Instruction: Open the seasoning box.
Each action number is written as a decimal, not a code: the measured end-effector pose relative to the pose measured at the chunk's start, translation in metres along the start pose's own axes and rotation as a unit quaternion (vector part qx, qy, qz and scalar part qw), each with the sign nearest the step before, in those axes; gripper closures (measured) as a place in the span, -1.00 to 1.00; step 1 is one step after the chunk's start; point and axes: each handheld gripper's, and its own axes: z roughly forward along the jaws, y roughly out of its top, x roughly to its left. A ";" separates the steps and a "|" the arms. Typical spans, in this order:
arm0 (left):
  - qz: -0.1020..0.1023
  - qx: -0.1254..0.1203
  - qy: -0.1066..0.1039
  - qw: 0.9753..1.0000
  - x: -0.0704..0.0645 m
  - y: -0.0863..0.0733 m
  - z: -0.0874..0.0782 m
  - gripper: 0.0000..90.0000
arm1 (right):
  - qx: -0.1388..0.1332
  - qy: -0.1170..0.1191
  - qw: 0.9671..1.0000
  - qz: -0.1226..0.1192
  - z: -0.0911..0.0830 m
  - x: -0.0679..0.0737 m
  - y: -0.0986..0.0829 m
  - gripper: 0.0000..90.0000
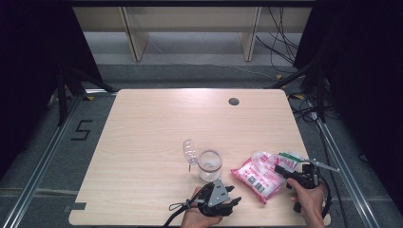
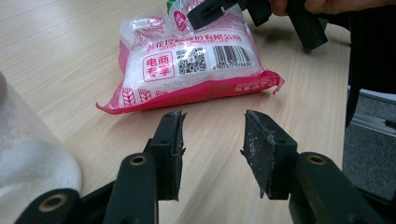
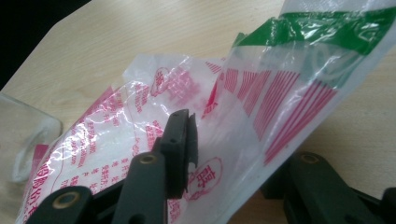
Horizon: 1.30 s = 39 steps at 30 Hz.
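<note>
Glass jar [image 1: 210, 165] (lid [image 1: 189, 151] beside it) stands left of the pink bag [image 1: 260, 176].

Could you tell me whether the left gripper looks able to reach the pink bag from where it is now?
Probably yes. The left gripper is open and faces the pink bag, with bare table between them. The right gripper grips the bag's far end, leaving the near sealed edge free.

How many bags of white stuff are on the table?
1. The pink and white bag lies near the table's front right corner, beside the clear jar; the right gripper pinches its top edge. None seems hidden.
</note>
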 end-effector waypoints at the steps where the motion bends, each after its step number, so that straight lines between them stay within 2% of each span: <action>1: 0.001 0.001 0.000 1.000 0.000 0.000 0.000 0.28 | 0.001 0.013 1.000 0.006 0.001 0.000 0.000 0.43; 2: 0.005 0.006 0.002 1.000 0.001 0.000 0.000 0.27 | -0.017 0.008 1.000 -0.011 0.005 -0.002 0.000 0.43; 3: 0.004 0.005 0.002 1.000 0.001 0.000 0.000 0.27 | 0.007 0.000 1.000 0.018 0.002 0.002 0.000 0.47; 4: 0.004 0.005 0.002 1.000 0.001 0.000 0.000 0.27 | -0.005 0.011 1.000 0.008 0.003 0.001 0.000 0.51; 6: 0.006 0.006 0.002 1.000 0.001 0.000 0.000 0.26 | 0.001 0.003 1.000 0.005 0.004 0.002 0.001 0.63; 7: 0.001 0.006 0.001 1.000 0.000 -0.001 0.000 0.26 | -0.014 0.004 1.000 -0.026 0.007 -0.003 0.001 0.69; 8: 0.001 0.005 0.001 1.000 0.000 -0.001 0.000 0.26 | -0.018 0.006 0.999 -0.029 0.007 -0.004 0.001 0.77; 9: 0.003 0.005 0.000 1.000 0.000 -0.001 0.000 0.26 | -0.007 0.011 1.000 0.008 0.004 0.002 0.001 0.82; 10: 0.004 0.005 0.001 1.000 0.000 -0.001 0.000 0.26 | -0.008 0.009 1.000 -0.017 0.004 0.000 0.002 0.88; 11: 0.004 0.005 0.001 1.000 0.000 -0.001 0.000 0.26 | -0.013 0.008 1.000 -0.008 0.004 0.002 0.001 0.91; 12: 0.007 0.005 0.003 1.000 0.001 -0.001 0.000 0.26 | 0.000 -0.003 1.000 -0.007 0.001 0.005 0.002 0.93; 13: 0.004 0.005 0.002 1.000 0.001 -0.001 0.000 0.26 | -0.012 0.007 0.999 -0.030 0.003 0.002 0.002 0.95; 14: 0.000 0.000 0.001 1.000 0.000 -0.001 0.000 0.26 | -0.009 0.010 0.999 -0.031 0.003 0.004 0.002 0.95; 15: -0.002 -0.005 0.000 1.000 0.000 -0.002 0.001 0.26 | 0.004 0.004 1.000 -0.004 -0.001 0.009 0.002 0.96; 16: -0.001 -0.004 0.001 1.000 0.001 -0.002 0.001 0.25 | -0.005 0.014 1.000 -0.003 0.001 0.010 0.001 0.97; 17: -0.001 -0.002 0.002 1.000 0.001 -0.002 0.000 0.25 | -0.021 0.011 0.999 -0.037 0.002 0.006 0.002 0.97; 18: -0.003 0.003 -0.001 1.000 0.001 -0.001 -0.001 0.25 | -0.025 0.014 0.999 -0.036 0.001 0.008 0.002 0.98; 19: -0.007 -0.001 -0.002 1.000 0.001 -0.001 0.000 0.25 | -0.013 0.015 0.999 -0.032 -0.002 0.013 0.003 0.98; 20: -0.010 -0.006 0.002 1.000 0.001 -0.001 0.000 0.25 | -0.035 0.018 0.997 -0.071 -0.001 0.011 0.005 0.99; 21: -0.006 -0.002 0.003 1.000 0.001 -0.001 0.000 0.25 | -0.048 0.019 0.994 -0.099 -0.001 0.011 0.006 0.99; 22: 0.000 0.001 0.006 1.000 0.003 -0.001 -0.001 0.25 | -0.044 0.022 0.994 -0.098 -0.003 0.016 0.007 0.99; 23: -0.002 0.001 0.006 1.000 0.002 -0.001 -0.001 0.24 | -0.052 0.021 0.991 -0.125 -0.005 0.021 0.010 0.99; 25: -0.002 0.001 0.004 1.000 0.003 -0.001 0.000 0.24 | -0.051 0.025 0.991 -0.119 -0.008 0.026 0.010 0.99; 26: -0.002 -0.001 0.004 1.000 0.002 -0.001 0.000 0.24 | -0.053 0.027 0.989 -0.134 -0.008 0.028 0.012 0.99; 27: -0.002 0.000 0.004 1.000 0.002 -0.001 0.000 0.23 | -0.055 0.016 0.986 -0.157 -0.010 0.032 0.014 0.99; 28: -0.005 0.000 0.005 1.000 0.002 -0.001 0.000 0.23 | -0.052 0.020 0.985 -0.165 -0.012 0.038 0.016 0.99; 29: 0.001 0.005 0.007 1.000 0.004 -0.001 -0.001 0.23 | -0.062 0.021 0.981 -0.183 -0.013 0.042 0.018 0.99; 30: 0.007 0.012 0.009 1.000 0.005 -0.001 -0.002 0.23 | -0.065 0.021 0.979 -0.193 -0.014 0.047 0.019 0.99; 31: -0.005 0.001 0.004 1.000 0.003 -0.001 -0.001 0.23 | -0.066 0.013 0.972 -0.224 -0.017 0.056 0.021 0.99; 32: -0.008 -0.003 0.005 1.000 0.003 -0.001 -0.001 0.23 | -0.066 0.013 0.972 -0.224 -0.017 0.056 0.021 0.99; 33: -0.007 0.001 0.004 1.000 0.004 -0.001 -0.001 0.23 | -0.067 0.017 0.967 -0.246 -0.018 0.059 0.024 1.00; 35: -0.001 0.006 0.006 1.000 0.005 -0.001 -0.002 0.23 | -0.066 0.017 0.966 -0.248 -0.021 0.068 0.024 1.00; 36: -0.004 0.003 0.005 1.000 0.005 -0.001 -0.002 0.22 | -0.062 0.018 0.962 -0.267 -0.021 0.071 0.026 1.00; 38: -0.005 0.003 0.000 1.000 0.006 -0.001 -0.001 0.22 | -0.055 0.011 0.961 -0.271 -0.023 0.081 0.024 1.00; 39: -0.006 0.002 0.000 1.000 0.006 -0.001 -0.001 0.22 | -0.056 0.012 0.959 -0.279 -0.023 0.084 0.024 1.00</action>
